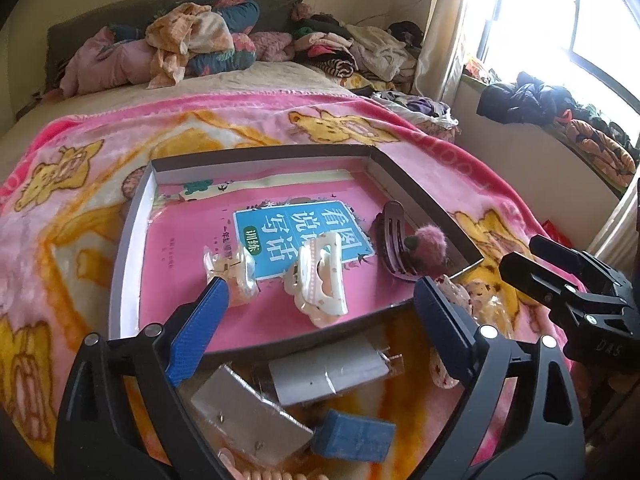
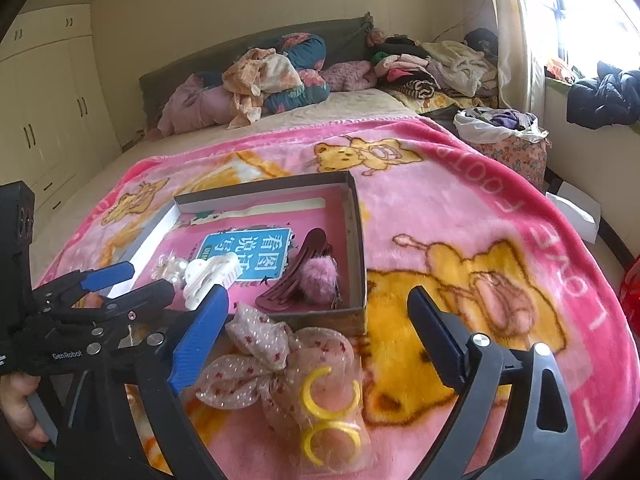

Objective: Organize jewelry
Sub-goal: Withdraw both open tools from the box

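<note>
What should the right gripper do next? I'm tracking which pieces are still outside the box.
Probably lower the open, empty right gripper onto the dotted fabric bow: it lies on the blanket just outside the box, while the white claw clip and pompom clip already sit inside.

pink cartoon blanket [image 2: 460, 216], white clip [image 1: 318, 280]

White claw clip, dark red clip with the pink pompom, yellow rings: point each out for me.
White claw clip [image 1: 318, 280], left wrist view, on its arched back.
Dark red clip [image 2: 294, 276], right wrist view, on its long flat body.
Yellow rings [image 2: 330, 416], right wrist view, where the two rings meet.
</note>
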The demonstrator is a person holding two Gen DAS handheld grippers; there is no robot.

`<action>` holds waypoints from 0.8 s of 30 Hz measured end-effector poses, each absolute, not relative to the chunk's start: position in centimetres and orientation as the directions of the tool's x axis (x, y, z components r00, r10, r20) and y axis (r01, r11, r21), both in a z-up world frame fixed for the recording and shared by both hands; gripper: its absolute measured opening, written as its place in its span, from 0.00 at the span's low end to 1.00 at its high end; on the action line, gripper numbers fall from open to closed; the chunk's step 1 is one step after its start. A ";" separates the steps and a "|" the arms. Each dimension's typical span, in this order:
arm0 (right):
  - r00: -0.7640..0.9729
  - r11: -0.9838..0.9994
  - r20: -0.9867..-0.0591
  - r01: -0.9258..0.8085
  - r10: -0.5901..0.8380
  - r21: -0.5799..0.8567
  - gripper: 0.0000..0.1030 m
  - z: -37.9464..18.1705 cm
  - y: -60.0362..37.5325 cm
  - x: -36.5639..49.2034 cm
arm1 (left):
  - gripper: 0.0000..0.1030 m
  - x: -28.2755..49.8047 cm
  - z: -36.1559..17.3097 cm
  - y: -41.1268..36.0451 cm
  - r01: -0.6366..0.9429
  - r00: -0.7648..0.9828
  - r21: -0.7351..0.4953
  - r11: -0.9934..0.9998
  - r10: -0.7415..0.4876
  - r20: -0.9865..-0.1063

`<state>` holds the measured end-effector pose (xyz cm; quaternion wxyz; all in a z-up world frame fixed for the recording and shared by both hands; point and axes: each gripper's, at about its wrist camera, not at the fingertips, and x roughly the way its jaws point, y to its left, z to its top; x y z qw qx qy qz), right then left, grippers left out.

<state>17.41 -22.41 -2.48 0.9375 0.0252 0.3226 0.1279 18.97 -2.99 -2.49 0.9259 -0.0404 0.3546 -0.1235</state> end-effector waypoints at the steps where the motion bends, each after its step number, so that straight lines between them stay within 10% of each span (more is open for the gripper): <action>1: 0.761 0.966 -0.597 -0.223 0.255 0.128 0.86 -2.4 -22.4 17.3 | 0.82 18.8 -2.4 -2.9 0.199 0.719 -0.165 0.966 -0.258 -0.645; 24: 0.763 0.959 -0.584 -0.258 0.276 0.115 0.86 -2.8 -21.8 11.8 | 0.82 14.0 -1.8 -0.2 0.153 0.758 -0.149 0.977 -0.213 -0.617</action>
